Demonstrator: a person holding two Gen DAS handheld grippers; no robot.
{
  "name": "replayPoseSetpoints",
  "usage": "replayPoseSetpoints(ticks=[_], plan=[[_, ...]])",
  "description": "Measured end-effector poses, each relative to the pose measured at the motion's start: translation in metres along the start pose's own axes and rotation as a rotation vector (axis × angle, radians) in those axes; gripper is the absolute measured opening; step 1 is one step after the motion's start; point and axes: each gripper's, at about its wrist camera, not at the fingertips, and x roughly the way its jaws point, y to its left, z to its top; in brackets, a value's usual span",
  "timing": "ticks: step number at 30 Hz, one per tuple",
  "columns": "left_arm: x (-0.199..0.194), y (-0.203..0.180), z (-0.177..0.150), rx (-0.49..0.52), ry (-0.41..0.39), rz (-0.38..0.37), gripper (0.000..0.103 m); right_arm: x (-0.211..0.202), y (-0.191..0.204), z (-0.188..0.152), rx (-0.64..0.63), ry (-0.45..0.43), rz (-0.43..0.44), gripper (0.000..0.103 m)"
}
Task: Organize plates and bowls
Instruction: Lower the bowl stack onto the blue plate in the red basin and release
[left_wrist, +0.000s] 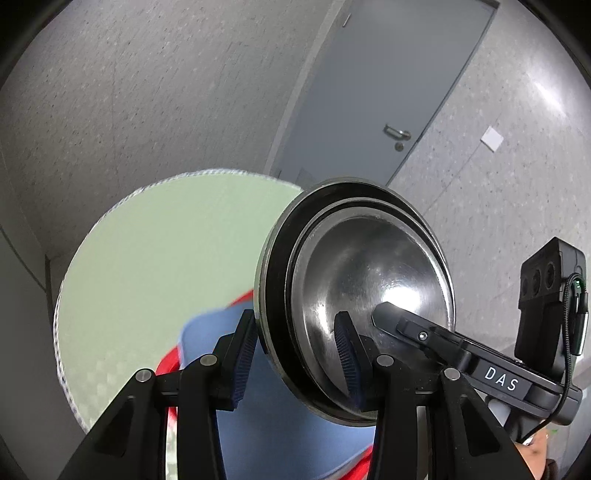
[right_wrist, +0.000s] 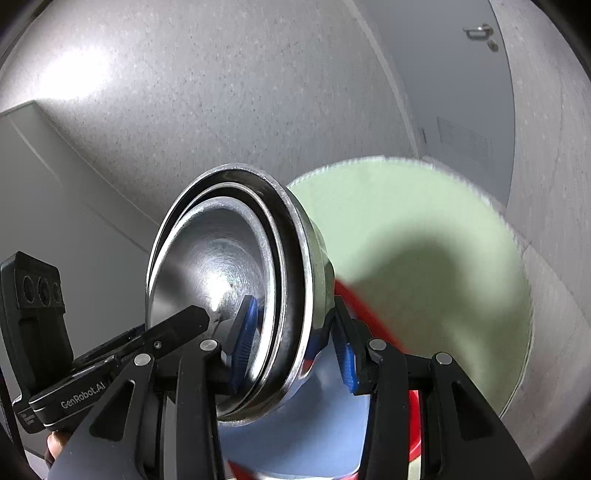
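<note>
The left gripper (left_wrist: 295, 354) is matte black, with two angular linkage arms that carry round silver pivot pins behind each finger. Its fingers end in dark navy ribbed pads (left_wrist: 345, 354). The right gripper (right_wrist: 295, 345) has the same black linkage and silver pins, but its ribbed pads (right_wrist: 245, 339) are a brighter blue. Seen from the left wrist, the opposite tool's black body bears white letters "DAS", a small screw near its tip, and a boxy black camera module (left_wrist: 546, 295) with three round lenses, a green light and a black cable. From the right wrist, the other body reads "GenRobot.AI". A sliver of bare skin shows behind each handle
</note>
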Motion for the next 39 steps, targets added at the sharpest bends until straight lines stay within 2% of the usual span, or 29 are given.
replayPoseSetpoints(ticks=[6, 10, 15, 22, 26, 29, 31, 33, 35, 36, 39], plan=[[-0.002, 0.019, -0.018, -0.009, 0.065, 0.022, 0.038, 0.016, 0.009, -0.034, 0.017, 0.060, -0.026, 0.040], [0.020, 0.010, -0.006, -0.011, 0.110, 0.031, 0.038, 0.022, 0.008, -0.054, 0.021, 0.098, -0.052, 0.040], [0.032, 0.010, 0.004, -0.008, 0.157, 0.039, 0.038, 0.032, 0.007, -0.064, 0.030, 0.138, -0.080, 0.041], [0.039, 0.006, 0.016, 0.025, 0.164, 0.030, 0.041, 0.040, 0.001, -0.069, 0.035, 0.145, -0.148, 0.041], [0.040, 0.000, 0.018, 0.051, 0.150, 0.029, 0.046, 0.038, 0.005, -0.074, 0.020, 0.139, -0.187, 0.044], [0.034, -0.002, 0.014, 0.058, 0.131, 0.021, 0.047, 0.039, 0.009, -0.075, -0.007, 0.136, -0.208, 0.059], [0.024, 0.000, 0.013, 0.072, 0.116, 0.019, 0.048, 0.037, 0.016, -0.077, -0.045, 0.134, -0.250, 0.063], [0.016, 0.000, 0.010, 0.068, 0.096, 0.016, 0.053, 0.033, 0.022, -0.078, -0.057, 0.125, -0.263, 0.065], [0.005, 0.001, 0.005, 0.078, 0.073, 0.033, 0.062, 0.025, 0.023, -0.083, -0.057, 0.108, -0.264, 0.072], [-0.002, 0.001, 0.003, 0.088, 0.052, 0.047, 0.063, 0.019, 0.024, -0.086, -0.055, 0.096, -0.264, 0.075], [-0.022, -0.003, -0.007, 0.102, -0.002, 0.062, 0.070, 0.004, 0.030, -0.095, -0.067, 0.061, -0.274, 0.075]])
